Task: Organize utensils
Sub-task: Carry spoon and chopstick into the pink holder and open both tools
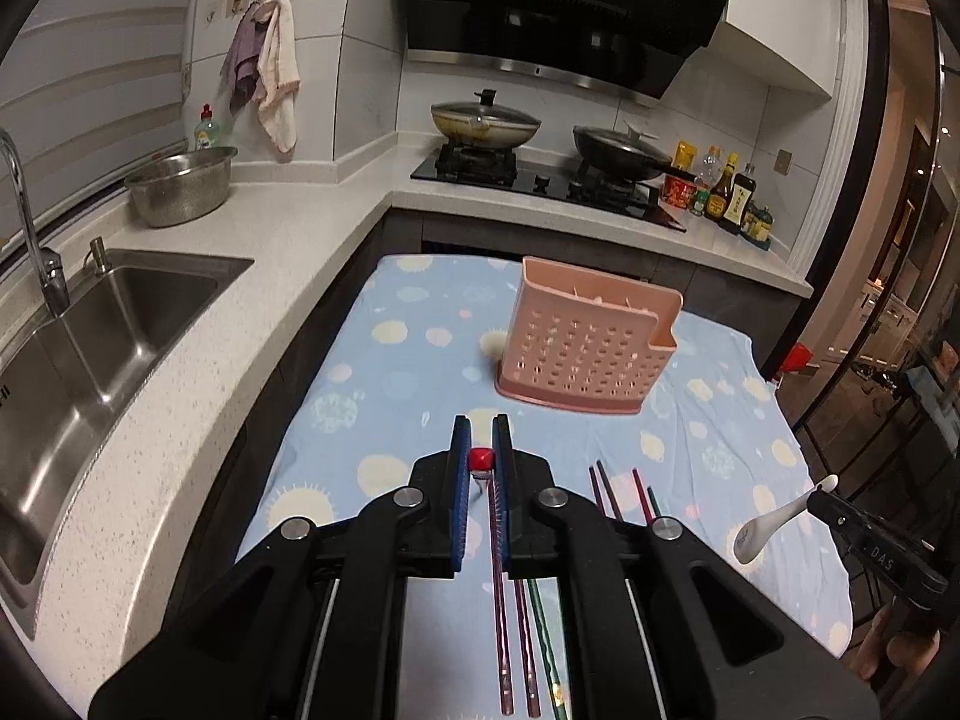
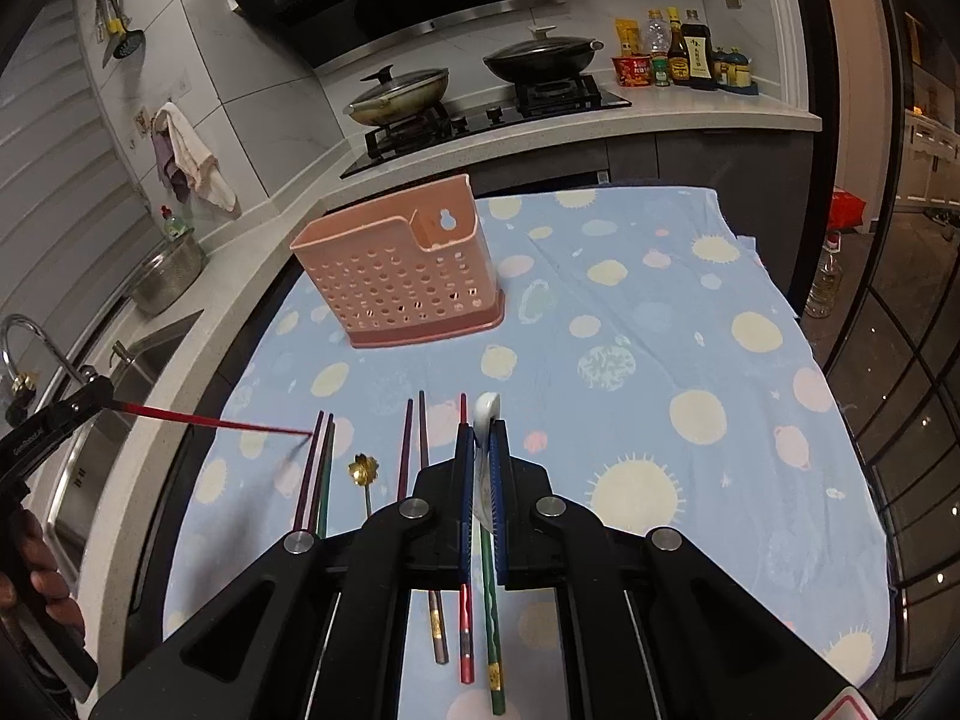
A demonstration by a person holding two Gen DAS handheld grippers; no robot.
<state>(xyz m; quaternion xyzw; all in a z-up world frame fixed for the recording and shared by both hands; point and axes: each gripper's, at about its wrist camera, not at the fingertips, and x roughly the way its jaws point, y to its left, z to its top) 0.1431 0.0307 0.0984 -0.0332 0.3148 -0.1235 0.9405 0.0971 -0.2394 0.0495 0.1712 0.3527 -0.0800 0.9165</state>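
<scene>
Both grippers clamp cargo: left gripper (image 1: 482,450) a red chopstick (image 2: 216,422), right gripper (image 2: 479,450) the spoon (image 1: 774,519); next, the far holder (image 1: 591,339).

Both wrist views angled down, close over table (image 1: 384,372), sharing pink caddy (image 2: 396,276)

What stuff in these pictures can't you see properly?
- Inside of the pink holder: right wrist view, its own walls hide it.
- White spoon handle: right wrist view, the right gripper covers it.
- Chopsticks: left wrist view, their middles are behind the left gripper.
</scene>
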